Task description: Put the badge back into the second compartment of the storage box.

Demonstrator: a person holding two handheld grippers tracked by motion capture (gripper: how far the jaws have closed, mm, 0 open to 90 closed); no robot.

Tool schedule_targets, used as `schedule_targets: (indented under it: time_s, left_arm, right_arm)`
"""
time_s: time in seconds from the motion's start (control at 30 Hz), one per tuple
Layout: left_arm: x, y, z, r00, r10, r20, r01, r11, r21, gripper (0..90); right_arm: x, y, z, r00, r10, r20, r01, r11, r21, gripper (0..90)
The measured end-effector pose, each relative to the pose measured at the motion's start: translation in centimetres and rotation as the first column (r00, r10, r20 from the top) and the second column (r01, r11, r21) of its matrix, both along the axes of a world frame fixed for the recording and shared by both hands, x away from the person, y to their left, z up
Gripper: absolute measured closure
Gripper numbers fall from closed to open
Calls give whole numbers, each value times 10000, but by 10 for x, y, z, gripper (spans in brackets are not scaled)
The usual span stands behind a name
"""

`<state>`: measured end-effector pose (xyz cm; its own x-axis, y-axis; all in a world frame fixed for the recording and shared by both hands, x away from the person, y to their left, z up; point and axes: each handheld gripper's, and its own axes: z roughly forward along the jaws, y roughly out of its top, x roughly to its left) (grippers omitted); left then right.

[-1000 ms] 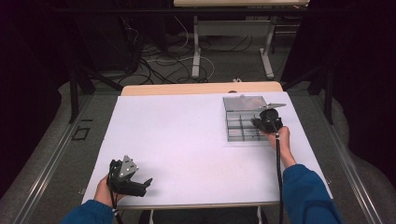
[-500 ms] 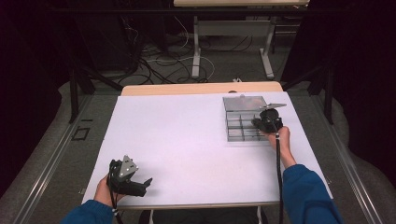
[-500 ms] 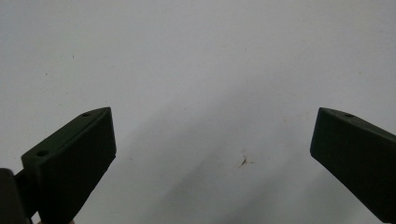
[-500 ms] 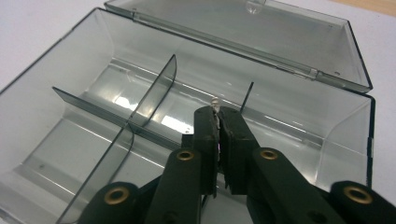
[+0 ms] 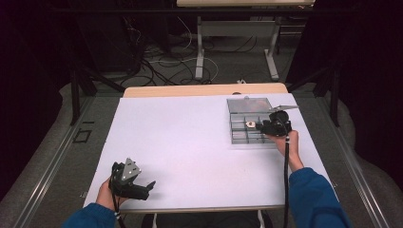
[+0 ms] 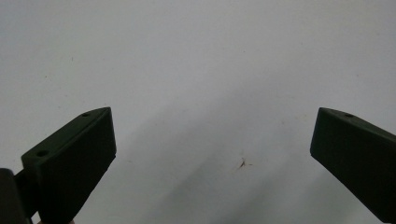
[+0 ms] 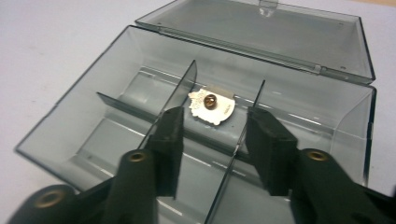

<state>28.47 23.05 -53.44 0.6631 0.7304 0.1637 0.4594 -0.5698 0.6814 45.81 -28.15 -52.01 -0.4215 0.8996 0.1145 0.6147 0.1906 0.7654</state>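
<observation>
Right gripper (image 7: 212,128): we hold it parted over the small white pin badge (image 7: 211,106) in the smoky clear-plastic divided box (image 7: 84,100).
Left gripper (image 6: 212,154): ours, released, above the white table (image 6: 196,56).

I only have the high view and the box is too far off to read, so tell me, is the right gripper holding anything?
Observer: No. The right gripper view shows the right gripper with its jaws open and nothing between them.
Operator: What's the pale speck in the box?
Observer: A small white badge with a brown stud, lying flat in a middle compartment of the box, just beyond the jaws.
Operator: And the left gripper?
Observer: The left gripper has its jaws wide open over bare white table.
</observation>
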Motion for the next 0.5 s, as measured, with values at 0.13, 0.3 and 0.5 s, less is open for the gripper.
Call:
schedule_targets:
  time_s: [0.13,0.3,0.5]
  left_arm:
    - [0,-3,-1,10000,50,49,-50,9999,-121,3]
    - [0,-1,0,10000,89,-13,-89,9999,-86,3]
    - [1,-2,-1,9999,101,14,-101,9998,-175,3]
  right_arm:
    - [-7,-2,3,9991,399,-162,-394,9987,320,412]
    - [-15,1,6,9940,1011,-423,-1002,9947,233,271]
    - [-19,2,8,9828,1756,-572,-1758,9844,3,134]
